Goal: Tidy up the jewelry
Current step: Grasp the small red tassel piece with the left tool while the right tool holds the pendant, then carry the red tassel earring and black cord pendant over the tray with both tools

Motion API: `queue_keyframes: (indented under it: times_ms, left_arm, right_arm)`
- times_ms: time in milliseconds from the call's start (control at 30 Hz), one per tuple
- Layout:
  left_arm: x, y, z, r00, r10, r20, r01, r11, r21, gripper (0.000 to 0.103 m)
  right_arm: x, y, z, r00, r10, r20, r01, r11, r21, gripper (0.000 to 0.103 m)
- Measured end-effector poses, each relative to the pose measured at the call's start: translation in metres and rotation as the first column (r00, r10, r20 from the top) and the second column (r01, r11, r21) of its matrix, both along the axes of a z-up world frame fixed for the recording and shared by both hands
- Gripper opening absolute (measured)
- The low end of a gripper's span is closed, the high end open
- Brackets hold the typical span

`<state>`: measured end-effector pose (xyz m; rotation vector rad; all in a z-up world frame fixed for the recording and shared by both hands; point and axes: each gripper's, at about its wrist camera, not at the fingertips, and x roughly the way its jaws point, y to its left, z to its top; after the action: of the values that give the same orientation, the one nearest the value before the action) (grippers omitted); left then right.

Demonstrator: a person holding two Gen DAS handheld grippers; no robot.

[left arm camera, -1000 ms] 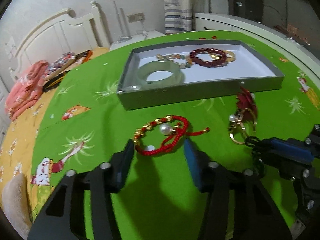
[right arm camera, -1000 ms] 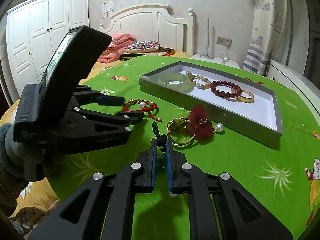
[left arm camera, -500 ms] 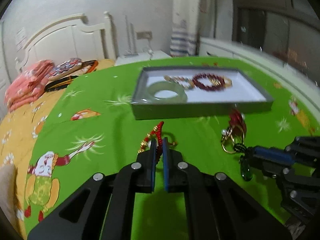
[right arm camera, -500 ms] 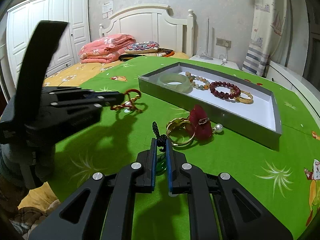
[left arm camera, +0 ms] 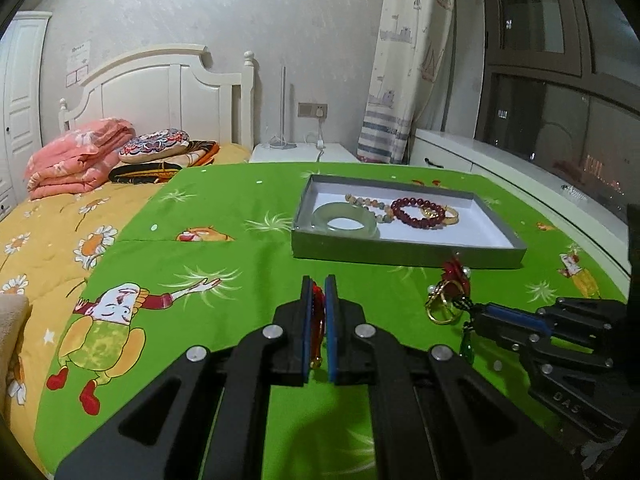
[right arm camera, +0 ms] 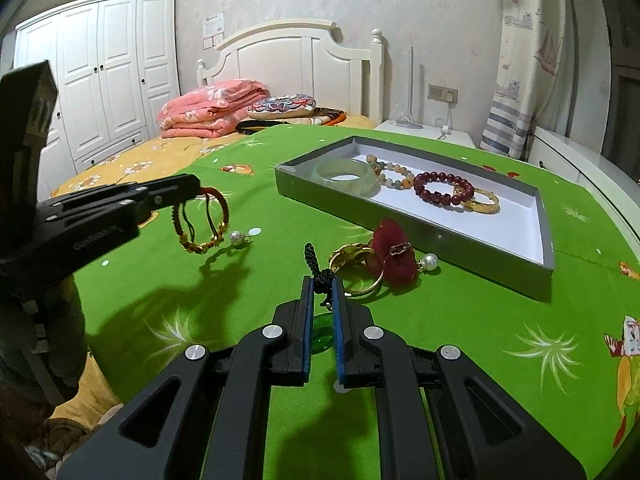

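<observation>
Bracelet's up! My left gripper [right arm camera: 198,190] has clamped the red cord bracelet [right arm camera: 200,220] and lifted it off the green cloth [right arm camera: 440,340]; tray [right arm camera: 408,236] next. My right gripper [right arm camera: 320,300] stays pinched on the black pendant cord [right arm camera: 318,270].

Between my left fingers [left arm camera: 307,320] most of the red cord bracelet [left arm camera: 318,312] is swallowed; only a sliver shows in the gap. My right fingers [right arm camera: 338,320] cover the knot of the black cord [right arm camera: 320,272], and the green pendant [right arm camera: 322,334] beneath them is half hidden (its shape I cannot tell). The gold ring [right arm camera: 354,264] is partly behind the red ornament [right arm camera: 390,254]. In the tray [right arm camera: 400,226], the gold bangle [right arm camera: 478,202] lies partly under the dark red beads [right arm camera: 440,188]. The green cloth [right arm camera: 460,320] runs off the frame's right edge.
</observation>
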<state>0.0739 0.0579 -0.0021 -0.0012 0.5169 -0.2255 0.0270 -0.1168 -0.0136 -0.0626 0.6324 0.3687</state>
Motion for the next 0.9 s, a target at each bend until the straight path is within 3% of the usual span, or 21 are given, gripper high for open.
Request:
queue_keyframes:
  times_ms: [300,433,900]
  left_arm:
    - [-0.025,0.002,0.008,0.999,-0.001,0.035,0.001,1.000,0.007,0.006]
    - [-0.035,-0.008,0.010,0.998,-0.002,0.060,-0.001,0.999,0.046,0.006]
    - [-0.013,-0.040,0.018,0.998,0.000,0.069,-0.006,0.996,0.084,0.006]
  right_arm:
    - [-0.021,0.000,0.010,0.998,0.005,0.064,-0.004,1.000,-0.017,0.009]
    - [-0.031,-0.002,0.016,0.995,-0.003,0.098,0.006,1.000,-0.030,0.009]
    - [-0.012,-0.037,0.036,0.975,-0.149,0.165,0.147,0.989,0.024,0.009]
